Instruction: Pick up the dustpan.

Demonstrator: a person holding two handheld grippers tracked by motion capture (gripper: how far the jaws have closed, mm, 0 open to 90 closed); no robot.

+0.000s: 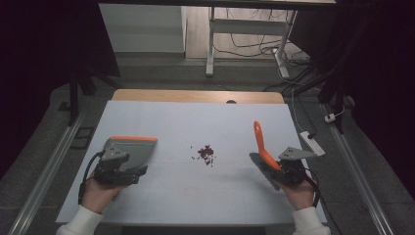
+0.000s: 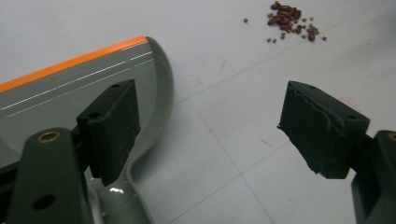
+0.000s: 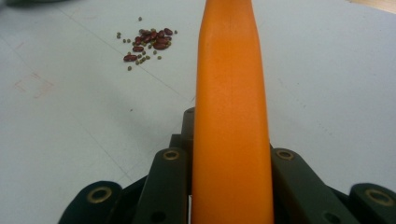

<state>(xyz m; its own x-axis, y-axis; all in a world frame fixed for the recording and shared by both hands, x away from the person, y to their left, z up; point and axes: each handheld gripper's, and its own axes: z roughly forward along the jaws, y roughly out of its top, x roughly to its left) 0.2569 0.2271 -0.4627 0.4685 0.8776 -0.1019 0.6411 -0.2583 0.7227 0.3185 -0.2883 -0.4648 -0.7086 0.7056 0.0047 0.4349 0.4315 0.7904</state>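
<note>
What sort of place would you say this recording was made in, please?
Probably a lab or workshop set up for recording: a white-topped table, loose cables on the floor behind it, and a white power strip by the table's right edge.

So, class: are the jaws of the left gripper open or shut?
Open. The left gripper shows a wide gap between its pads, bare table between them; the dustpan lies beside one pad.

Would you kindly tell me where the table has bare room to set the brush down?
The white table is bare along its far edge, beyond the beans, and along the near edge between the two hands. The dustpan fills the left side; the brush and right claw crowd the right.
</note>
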